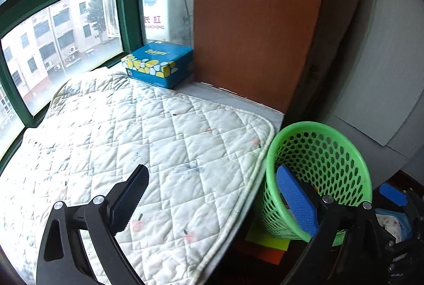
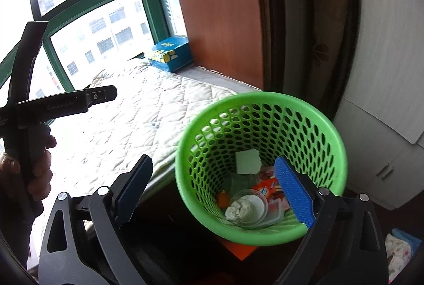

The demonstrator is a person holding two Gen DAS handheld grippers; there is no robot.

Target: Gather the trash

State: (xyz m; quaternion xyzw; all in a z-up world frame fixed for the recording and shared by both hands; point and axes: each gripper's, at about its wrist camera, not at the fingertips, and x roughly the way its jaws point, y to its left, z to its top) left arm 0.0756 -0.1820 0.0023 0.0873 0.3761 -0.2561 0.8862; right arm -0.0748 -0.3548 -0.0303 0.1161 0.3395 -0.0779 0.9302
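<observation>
A green perforated trash basket stands on the floor beside the padded window ledge; it also shows in the left wrist view. Inside it lie a crumpled tissue in a clear plastic cup, snack wrappers and a white paper square. My right gripper is open and empty, just above the basket's near rim. My left gripper is open and empty, over the quilted pad near its right edge. The left gripper's body shows at left in the right wrist view, held by a hand.
A blue and yellow tissue box sits at the back of the ledge by the green-framed window. A brown wooden panel stands right of it. Orange and yellow sheets lie under the basket. White cabinets stand at the right.
</observation>
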